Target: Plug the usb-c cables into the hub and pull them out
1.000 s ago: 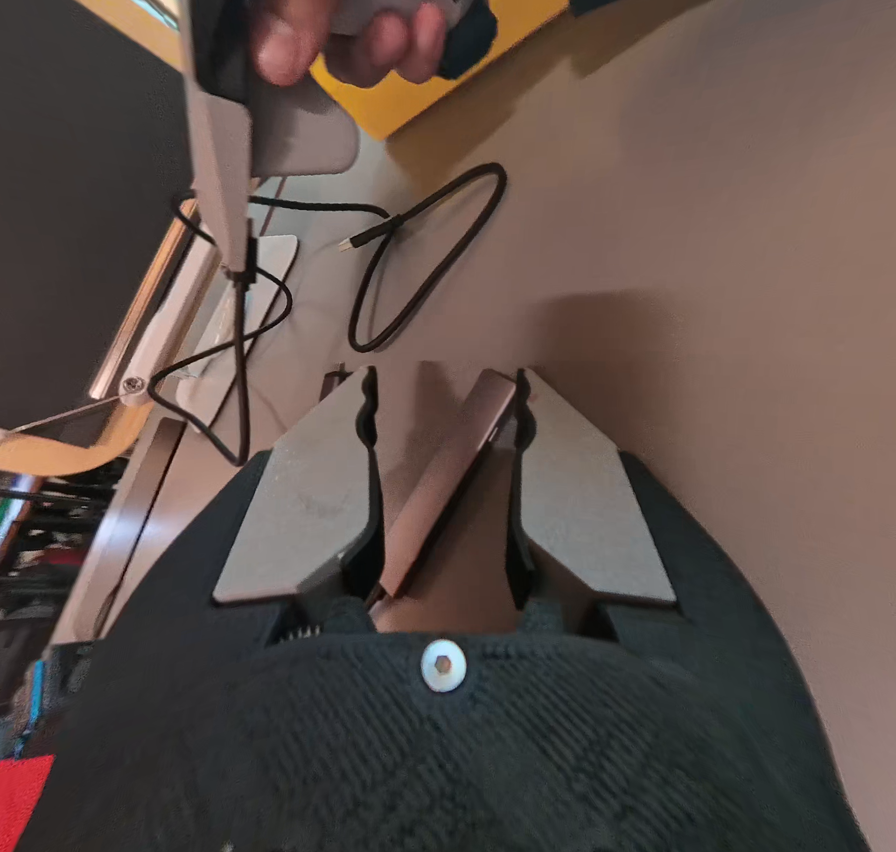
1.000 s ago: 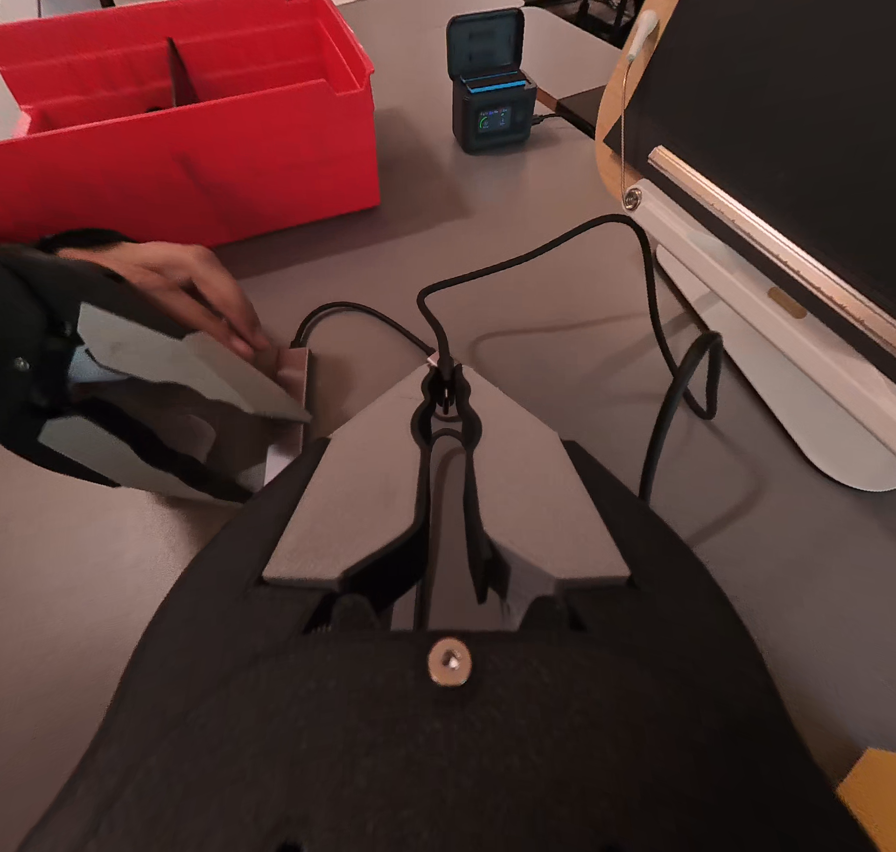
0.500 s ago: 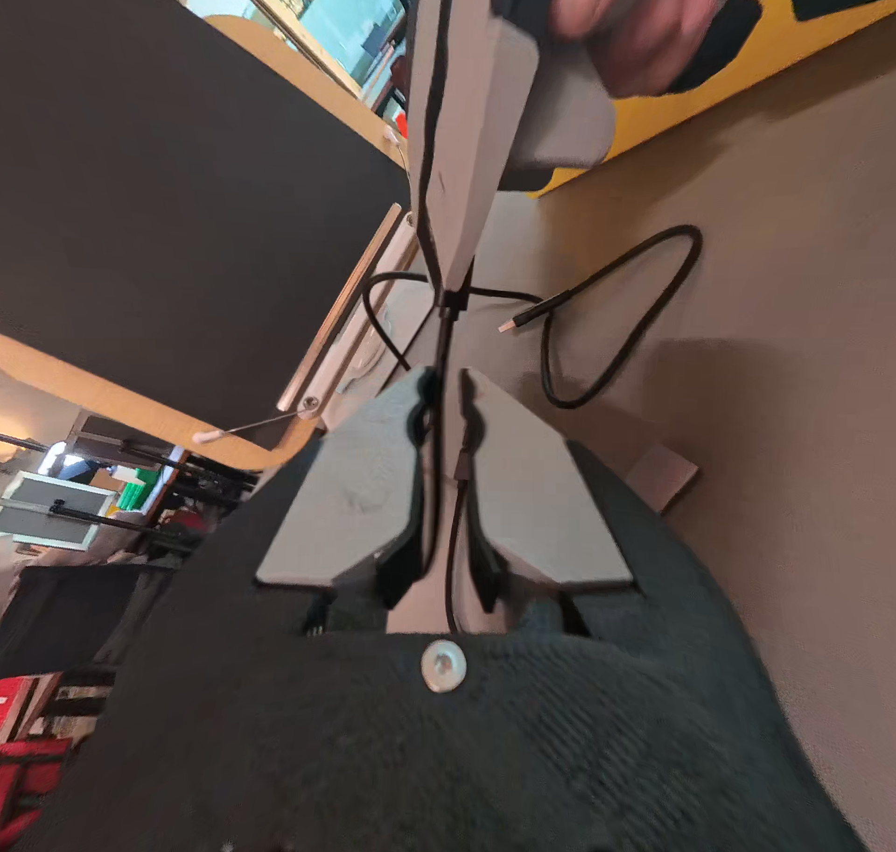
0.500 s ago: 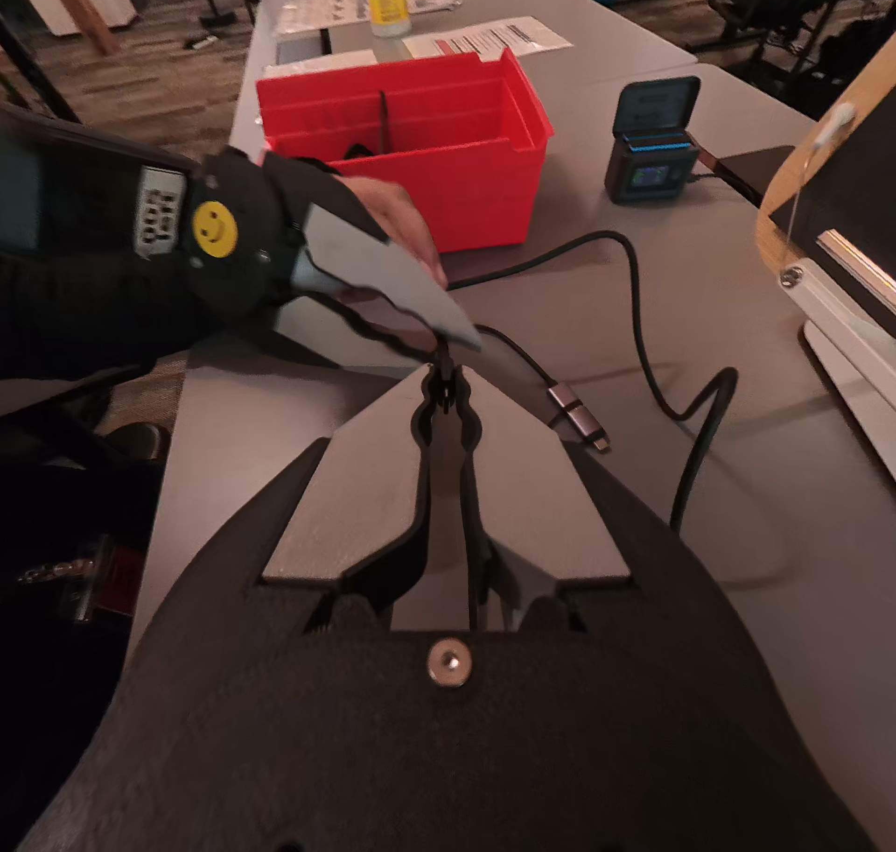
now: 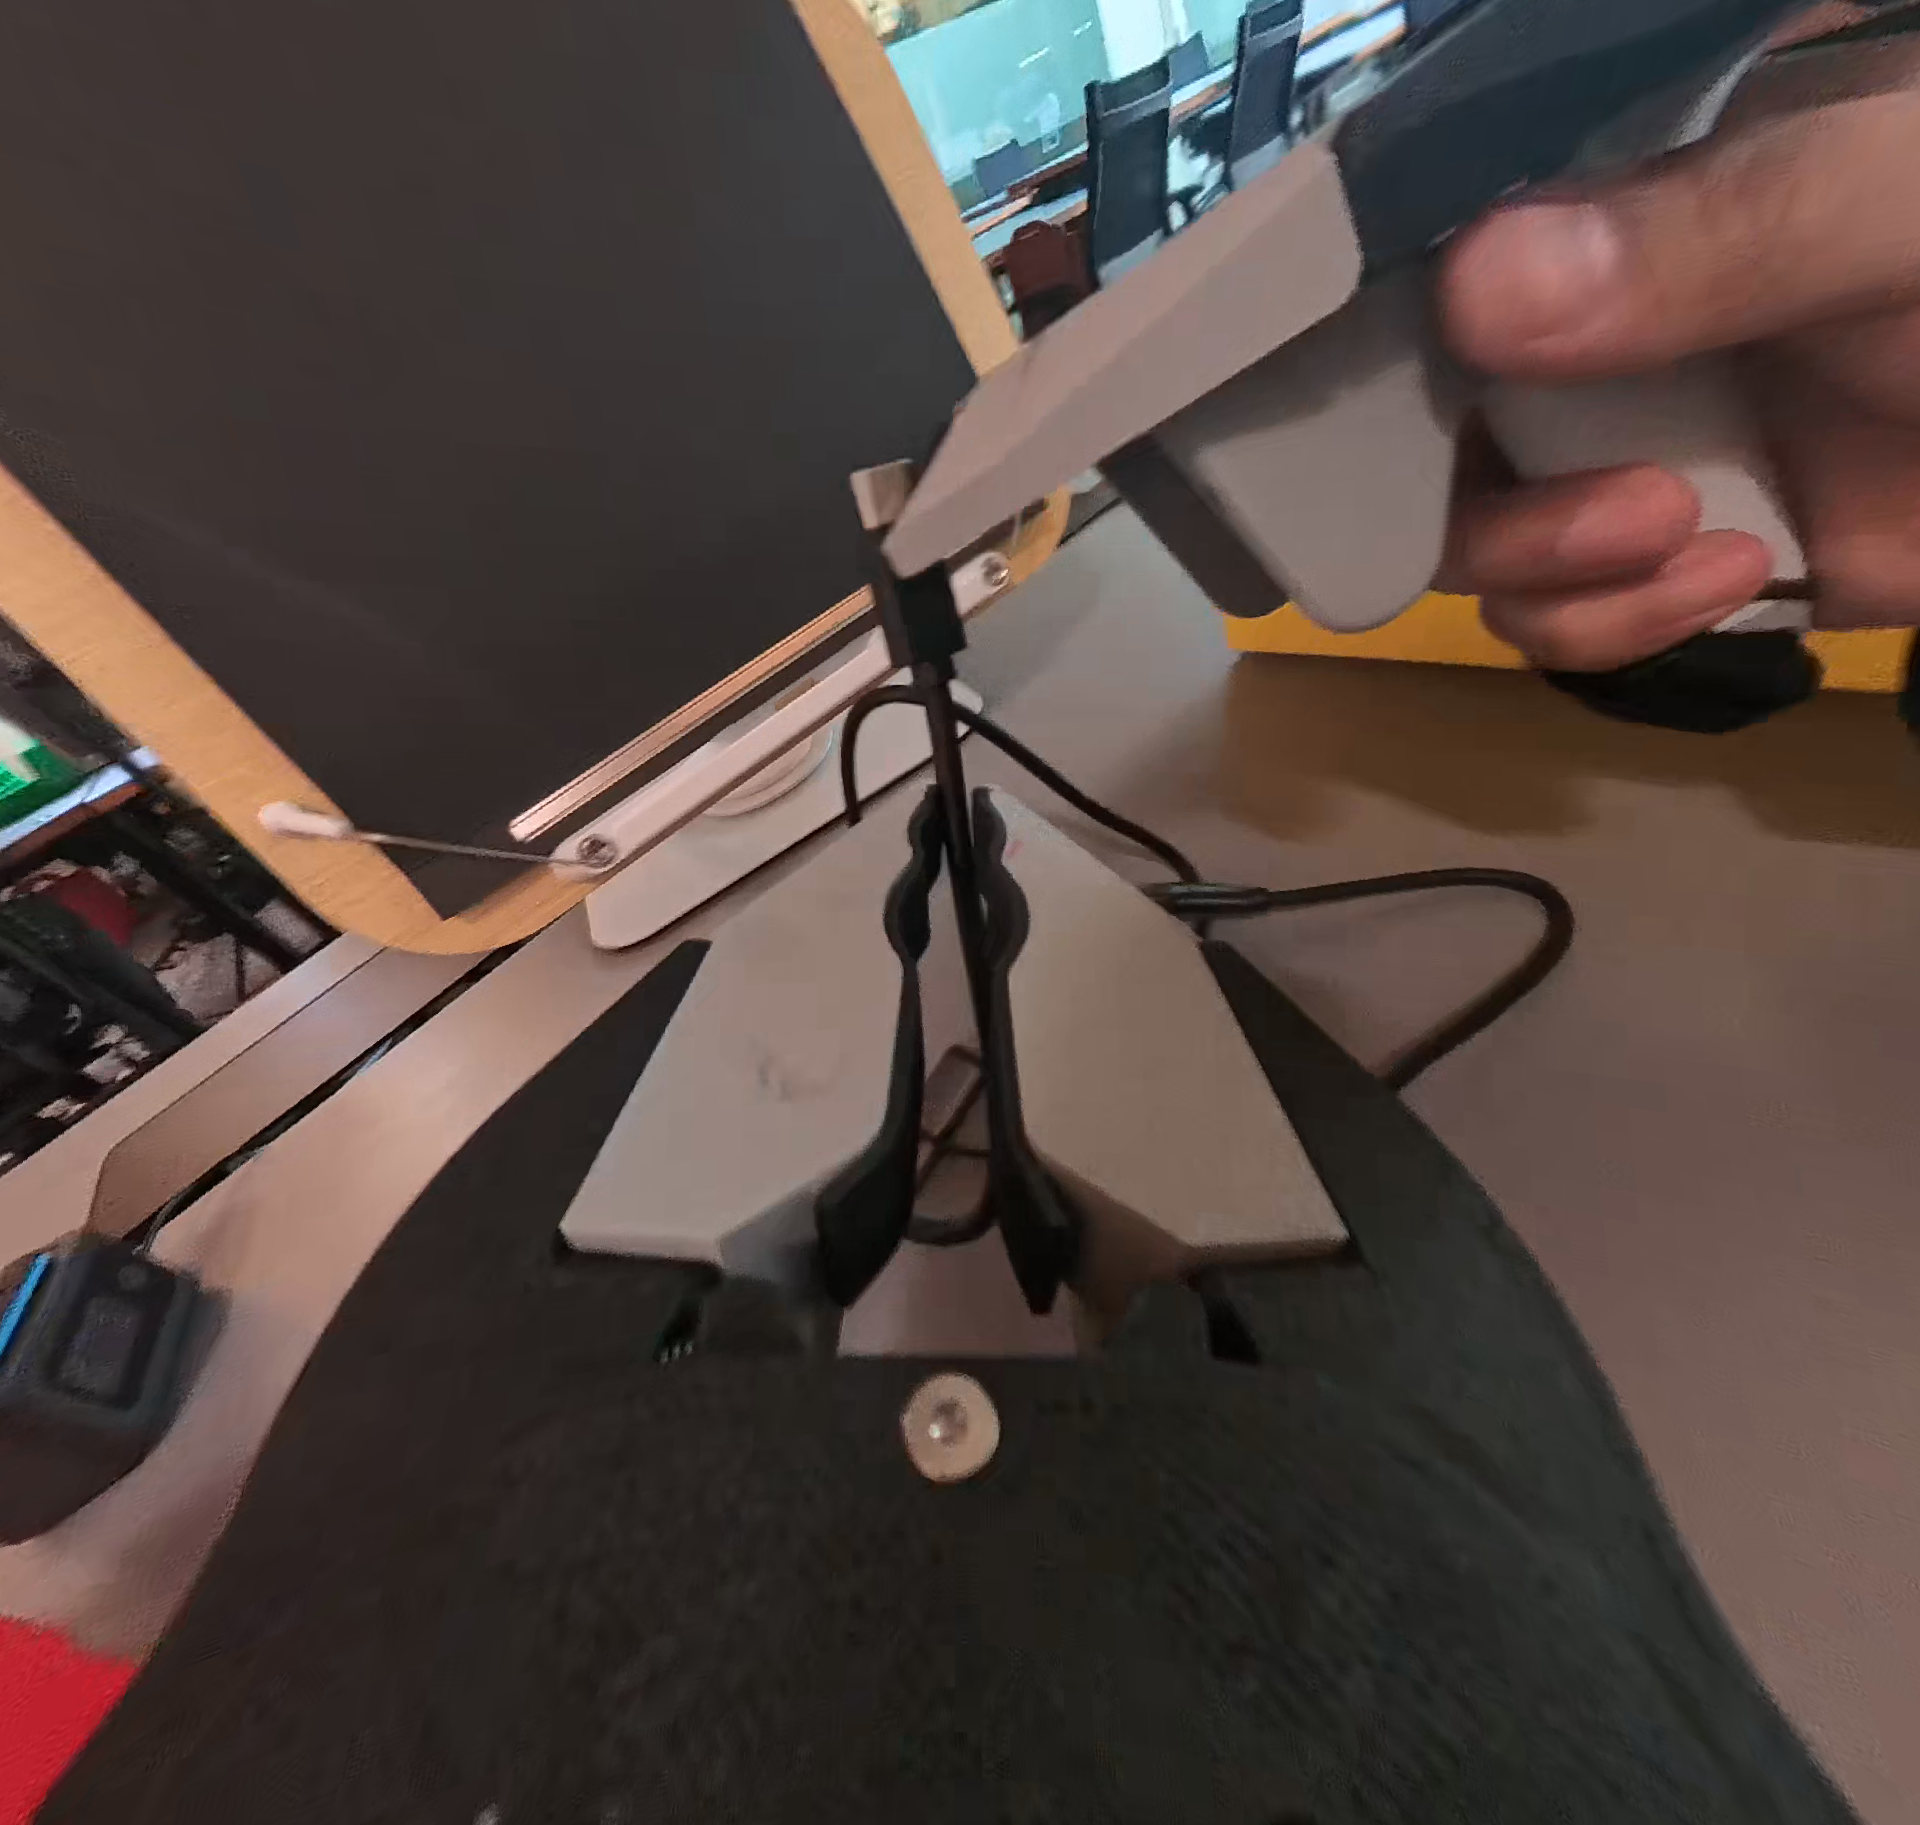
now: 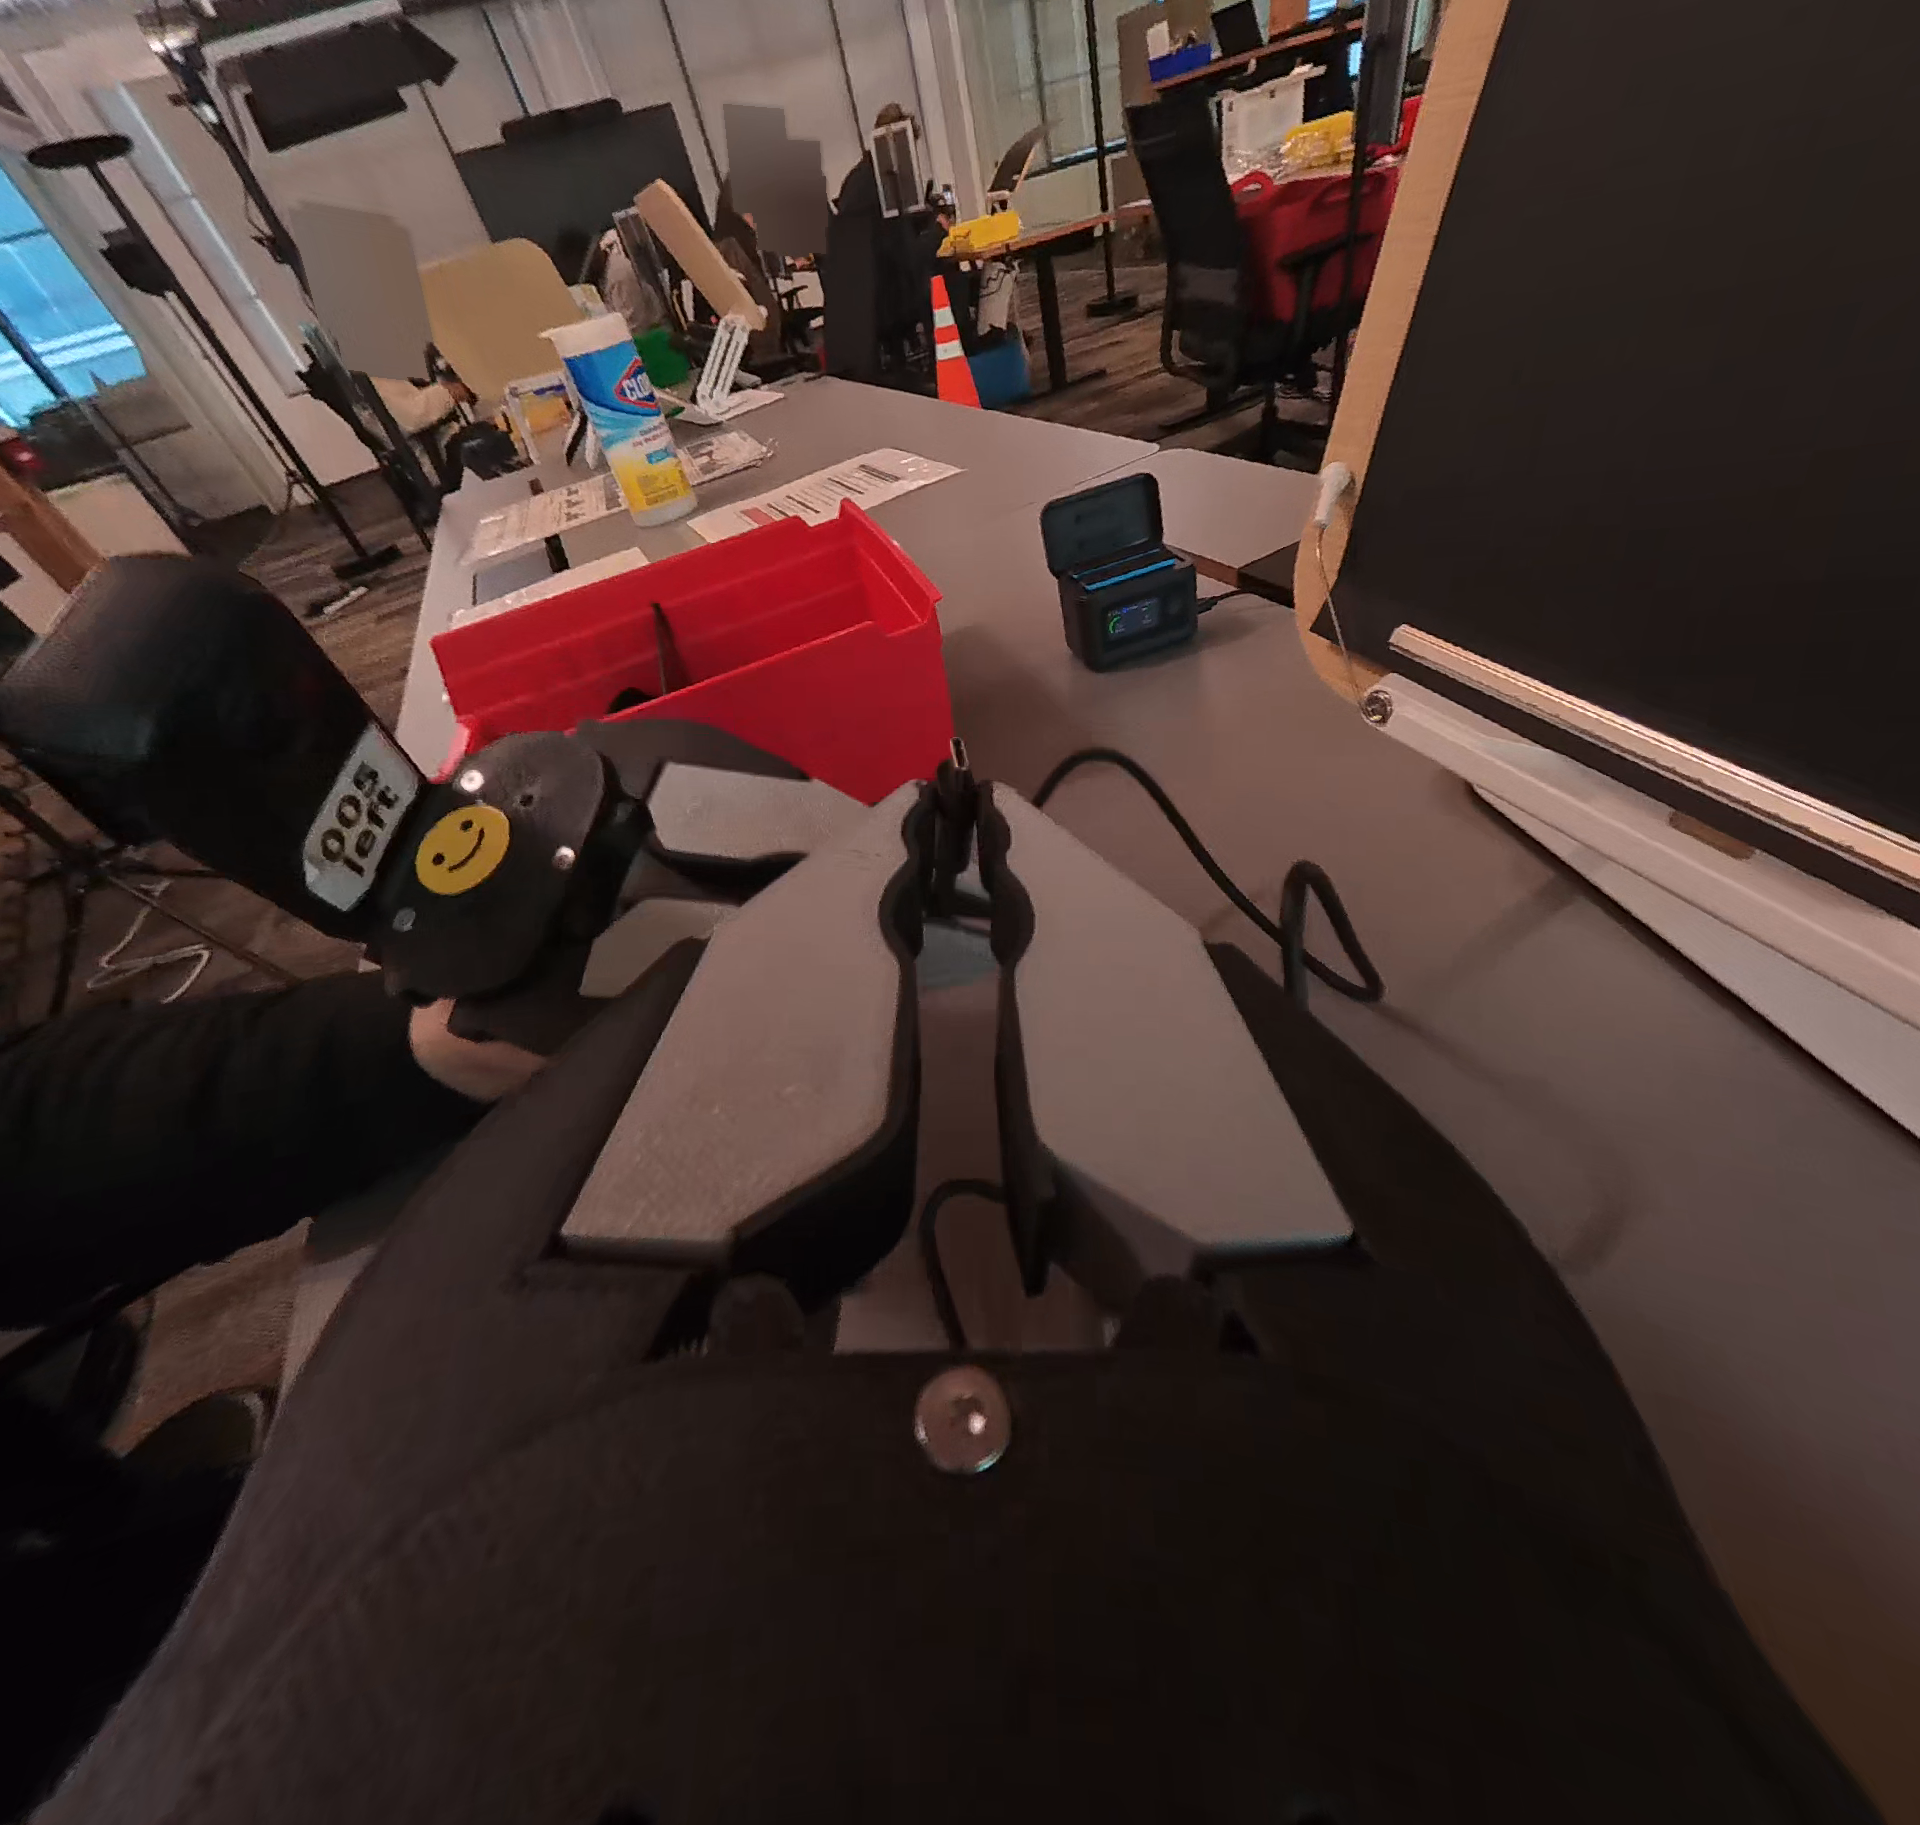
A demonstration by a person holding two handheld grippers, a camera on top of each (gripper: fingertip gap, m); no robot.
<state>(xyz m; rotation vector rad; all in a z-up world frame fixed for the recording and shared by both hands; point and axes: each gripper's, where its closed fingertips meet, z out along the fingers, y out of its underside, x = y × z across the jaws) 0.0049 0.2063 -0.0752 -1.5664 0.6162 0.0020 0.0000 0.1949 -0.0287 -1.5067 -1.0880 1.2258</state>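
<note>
**A:** Two views, biggest thing first: a matte black panel (image 5: 416, 321) with a rounded pale wood rim fills ten o'clock in the left wrist view. It stands over the smooth grey table (image 5: 1662, 1204).

**B:** The right wrist view shows a glossy red plastic bin (image 6: 727, 653) whole at eleven o'clock. There is also a boxy black case (image 6: 1122, 591) with a small lit screen at one.

**A:** And the tongs?

**B:** The right gripper (image 6: 956, 825) has flat grey wedge fingers. It is pinched tight on the plug (image 6: 956, 773) of the usb-c cable (image 5: 940, 736), with the metal tip standing up at twelve. In the left wrist view it slants in from two o'clock, a hand (image 5: 1662, 425) wrapped round its handle.

**A:** The left gripper (image 5: 961, 825) is closed almost to touching on the thin black cord, just below that plug. Only the right wrist view shows its body: black and grainy, with a round yellow sticker, at nine o'clock.

**B:** A slack loop of cord (image 6: 1320, 934) lies on the table at three.
</note>
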